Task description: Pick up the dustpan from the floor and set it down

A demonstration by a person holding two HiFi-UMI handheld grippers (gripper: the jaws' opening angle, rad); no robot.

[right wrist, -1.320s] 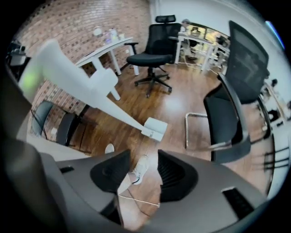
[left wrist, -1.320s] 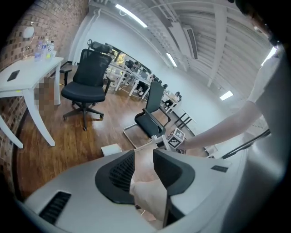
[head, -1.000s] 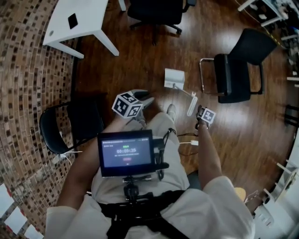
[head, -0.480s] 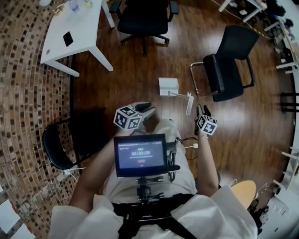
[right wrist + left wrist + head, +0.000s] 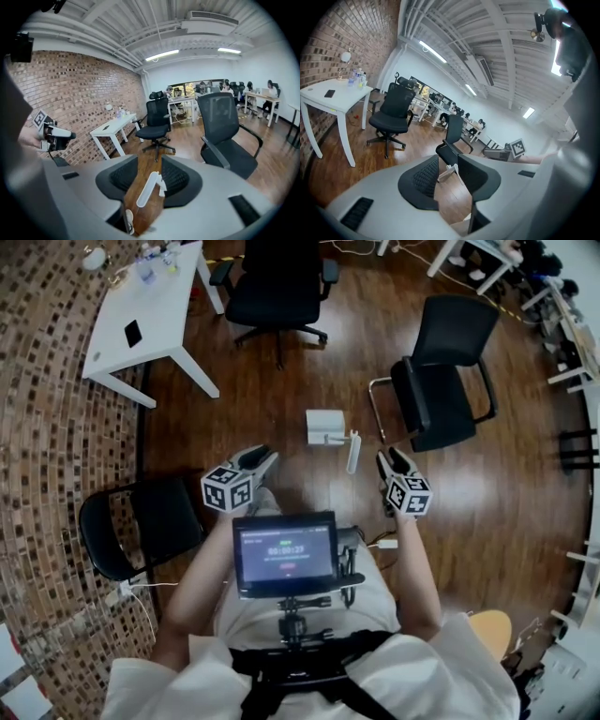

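Left of centre, the left gripper (image 5: pixel 264 458) hovers with its jaws spread and empty. The white dustpan (image 5: pixel 325 426) lies on the wooden floor (image 5: pixel 281 390) at mid-frame, just above both grippers. Right of it, the right gripper (image 5: pixel 391 461) has jaws parted, just been closing, pinching nothing.

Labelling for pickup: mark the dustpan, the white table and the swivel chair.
dustpan (image 5: pixel 324 425): head view, on its white pan.
white table (image 5: pixel 159 306): head view, bare tabletop.
swivel chair (image 5: pixel 277 292): head view, on its black seat.
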